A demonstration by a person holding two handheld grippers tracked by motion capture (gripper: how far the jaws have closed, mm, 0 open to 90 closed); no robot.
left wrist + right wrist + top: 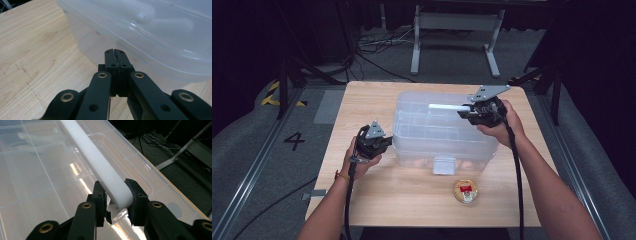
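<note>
The glossy, see-through plastic box [444, 131] with its smooth, opaque white plastic handle [100, 165] sits on a matt, pale wood-grain table [377, 200], beside matt black plastic jaws with brass-coloured rivets.

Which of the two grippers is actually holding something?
The right gripper: its jaws clamp the end of the box's white handle. The left gripper is shut on nothing, beside the box.

A lidded storage box [444, 130] sits mid-worktop [362, 100], its handle [447, 107] lying on the lid. A small round container [466, 191] lies on the worktop before the box, toward its right. The left tongs [384, 142] sit just left of the box; the right tongs [464, 111] are at the handle's right end.
</note>
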